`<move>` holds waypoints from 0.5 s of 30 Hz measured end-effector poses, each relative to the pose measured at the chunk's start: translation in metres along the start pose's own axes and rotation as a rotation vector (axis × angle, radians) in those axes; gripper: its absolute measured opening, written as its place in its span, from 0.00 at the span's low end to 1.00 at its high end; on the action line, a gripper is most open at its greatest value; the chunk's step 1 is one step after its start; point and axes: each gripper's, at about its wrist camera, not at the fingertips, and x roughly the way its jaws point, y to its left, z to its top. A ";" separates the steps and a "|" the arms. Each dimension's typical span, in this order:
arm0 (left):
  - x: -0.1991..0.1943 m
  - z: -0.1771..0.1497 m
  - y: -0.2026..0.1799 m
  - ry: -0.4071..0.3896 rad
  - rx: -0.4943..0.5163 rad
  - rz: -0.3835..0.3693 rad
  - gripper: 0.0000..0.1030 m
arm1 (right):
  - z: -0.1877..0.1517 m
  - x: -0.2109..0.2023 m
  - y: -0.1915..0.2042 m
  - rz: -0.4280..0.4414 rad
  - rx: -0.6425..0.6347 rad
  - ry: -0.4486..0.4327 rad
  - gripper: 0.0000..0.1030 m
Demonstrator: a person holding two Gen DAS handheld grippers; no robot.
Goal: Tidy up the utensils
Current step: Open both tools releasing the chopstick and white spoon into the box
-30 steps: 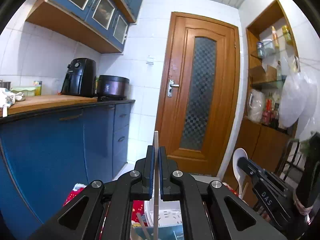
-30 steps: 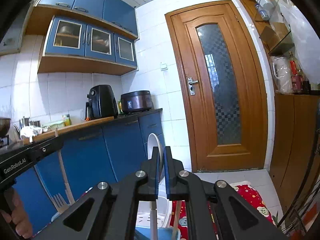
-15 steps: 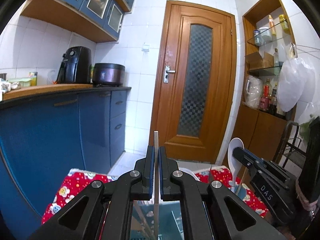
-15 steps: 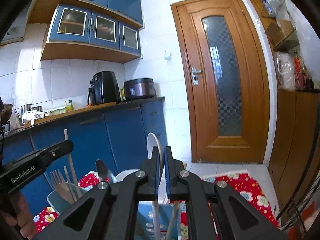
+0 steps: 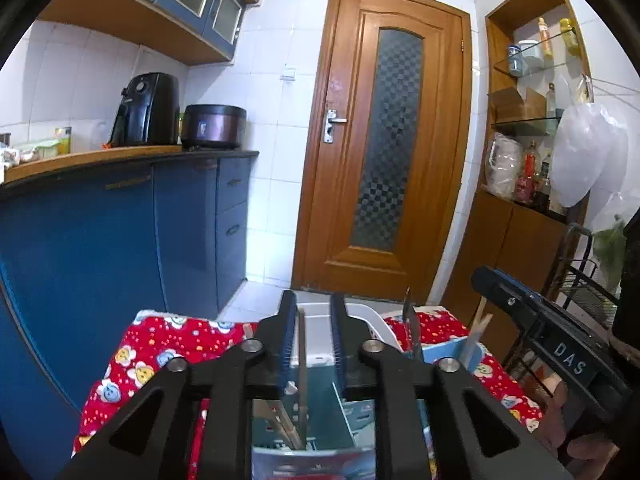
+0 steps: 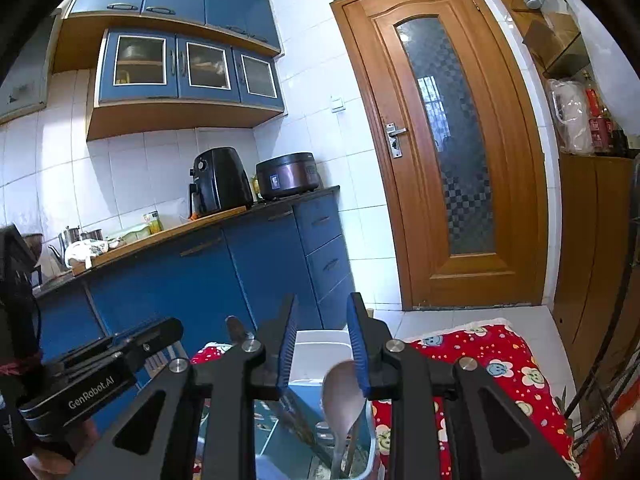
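Note:
My left gripper (image 5: 313,330) is open over a light blue utensil holder (image 5: 344,412). A thin wooden stick (image 5: 302,376) stands between the jaws, touching neither, its lower end in the holder. My right gripper (image 6: 322,344) is open over the same holder (image 6: 304,400). A white spoon (image 6: 344,388) stands in it, bowl up, just below the right jaw. A knife tip (image 5: 410,316) and a pale spatula (image 5: 476,336) stick up from the holder's right side.
A white rack (image 5: 316,316) stands behind the holder on a table with a red patterned cloth (image 5: 160,344). Blue cabinets (image 5: 100,240) are at the left, a wooden door (image 5: 384,148) ahead, a wire rack (image 5: 580,280) at the right.
Both grippers have opened and dropped lower over the holder. The stick and the spoon, held before, now stand free in the holder.

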 end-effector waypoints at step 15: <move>-0.052 0.001 -0.008 0.016 0.014 -0.026 0.29 | 0.004 -0.056 0.007 0.004 0.043 0.062 0.27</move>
